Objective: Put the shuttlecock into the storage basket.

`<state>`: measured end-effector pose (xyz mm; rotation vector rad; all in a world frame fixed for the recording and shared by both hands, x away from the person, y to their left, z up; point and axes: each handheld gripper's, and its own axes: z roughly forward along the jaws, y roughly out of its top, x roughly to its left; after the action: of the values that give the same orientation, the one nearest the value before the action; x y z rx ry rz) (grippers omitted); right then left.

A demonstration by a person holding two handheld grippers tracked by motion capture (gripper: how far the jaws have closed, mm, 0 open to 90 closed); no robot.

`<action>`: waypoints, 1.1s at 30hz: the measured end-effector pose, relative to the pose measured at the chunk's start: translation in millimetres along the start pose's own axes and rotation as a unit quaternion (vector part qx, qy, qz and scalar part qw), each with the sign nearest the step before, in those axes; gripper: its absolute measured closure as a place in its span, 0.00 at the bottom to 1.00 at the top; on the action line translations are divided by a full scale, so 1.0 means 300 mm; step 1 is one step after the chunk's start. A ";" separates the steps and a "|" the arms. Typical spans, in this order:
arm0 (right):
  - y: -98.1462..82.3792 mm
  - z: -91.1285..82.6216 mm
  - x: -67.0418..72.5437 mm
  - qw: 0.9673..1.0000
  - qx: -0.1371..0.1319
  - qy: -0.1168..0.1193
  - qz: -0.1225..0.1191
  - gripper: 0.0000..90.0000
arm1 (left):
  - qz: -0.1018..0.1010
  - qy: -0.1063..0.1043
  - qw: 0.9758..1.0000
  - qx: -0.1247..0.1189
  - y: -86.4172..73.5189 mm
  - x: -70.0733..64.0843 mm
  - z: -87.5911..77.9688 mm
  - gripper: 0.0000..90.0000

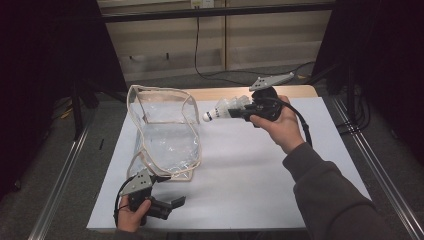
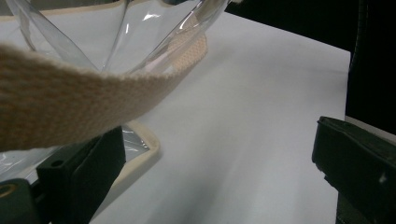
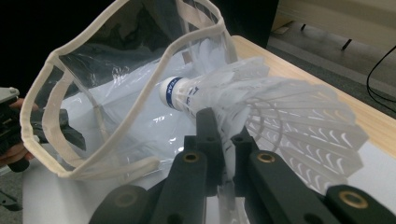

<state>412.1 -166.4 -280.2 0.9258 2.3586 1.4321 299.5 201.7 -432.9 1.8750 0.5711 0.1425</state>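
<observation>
The right gripper (image 1: 239,113) has its fingers (image 3: 208,135) nipped narrow on the feather skirt of a shuttlecock (image 1: 226,108), which hangs in the air just beside the open mouth of the clear bag (image 1: 165,135), cork end pointing at it. The bag stands slumped on the white sheet over the bench (image 1: 250,170), its cream webbing trim (image 2: 70,102) holding the mouth loosely agape.

I would judge the shuttlecock next to weightless and easily spoiled: the feathers are thin and springy, and a hard squeeze would bend or split them. The cork nose with its blue band is the firmer place to take it; held by the skirt as now, the pinch wants to be gentle. The bag looks soft, slick and floppy, likely to fold shut unless propped by its trim or strap.

The left gripper (image 1: 167,205) sits at the near corner of the bag with its fingers (image 2: 79,172) spread wide, holding nothing.

The right gripper view shows the feathers pinched between the fingers and the nose aimed at the mouth. The left gripper view shows the strap draped close over one finger, unclamped. The high view alone gives the gap between shuttlecock and bag.
</observation>
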 end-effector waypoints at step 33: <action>0.102 0.038 0.048 1.000 -0.001 0.008 -0.016 0.97 | -0.001 -0.001 1.000 0.003 -0.004 0.000 0.001 0.03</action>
<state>418.8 -139.5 -257.9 0.8764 2.3731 1.4344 299.1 201.6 -434.1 1.8793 0.5732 0.1385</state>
